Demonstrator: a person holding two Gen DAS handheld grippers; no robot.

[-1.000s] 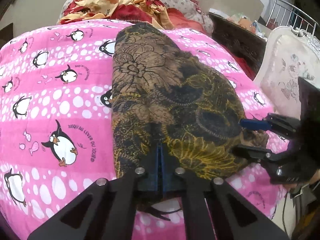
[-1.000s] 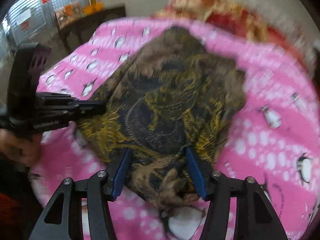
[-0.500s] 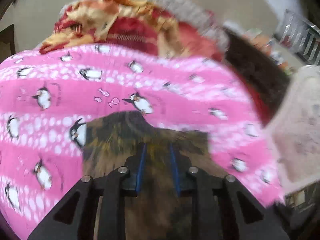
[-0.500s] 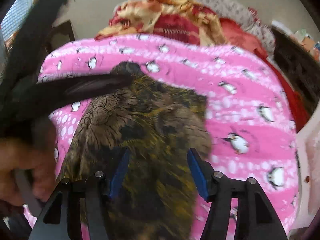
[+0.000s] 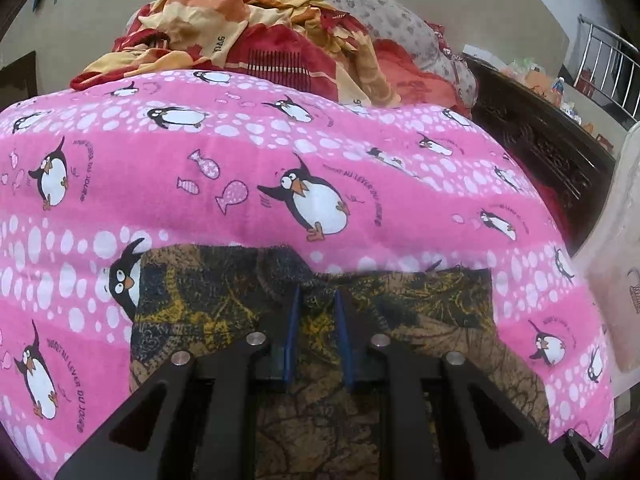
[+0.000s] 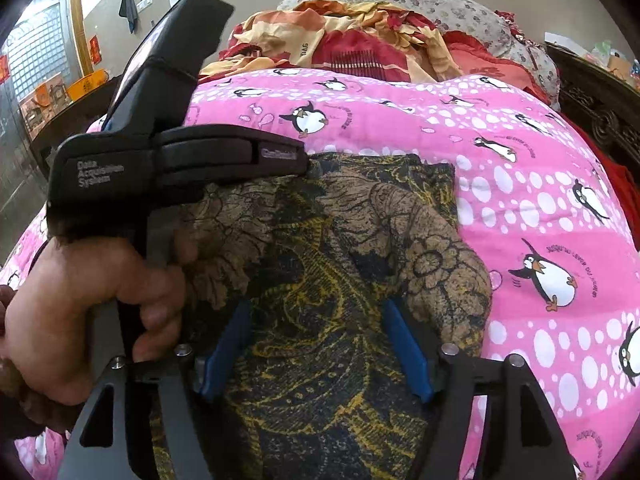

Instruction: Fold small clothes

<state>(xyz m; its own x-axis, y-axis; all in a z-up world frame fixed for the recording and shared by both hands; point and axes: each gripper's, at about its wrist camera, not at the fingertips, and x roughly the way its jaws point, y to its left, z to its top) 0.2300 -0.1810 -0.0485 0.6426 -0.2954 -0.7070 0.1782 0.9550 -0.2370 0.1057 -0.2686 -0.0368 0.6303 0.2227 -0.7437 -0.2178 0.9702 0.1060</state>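
A dark floral garment in brown, black and yellow (image 5: 420,320) lies folded over on the pink penguin blanket (image 5: 240,168). My left gripper (image 5: 316,300) sits at the garment's far folded edge, its blue pads a little apart with a ridge of cloth between them. In the right wrist view the garment (image 6: 360,248) fills the middle. My right gripper (image 6: 320,312) is open wide, resting over the cloth. The left gripper's body (image 6: 180,156) and the hand holding it show at the left there.
A heap of red and orange bedding (image 5: 248,48) and a flowered pillow (image 5: 392,24) lie at the bed's far end. A dark carved wooden frame (image 5: 540,140) runs along the right. A white chair (image 5: 616,280) stands at the right edge.
The garment's near end has been carried over toward the far end, folding it shorter. The left gripper's pads have parted slightly. The right gripper has swung round to face along the bed.
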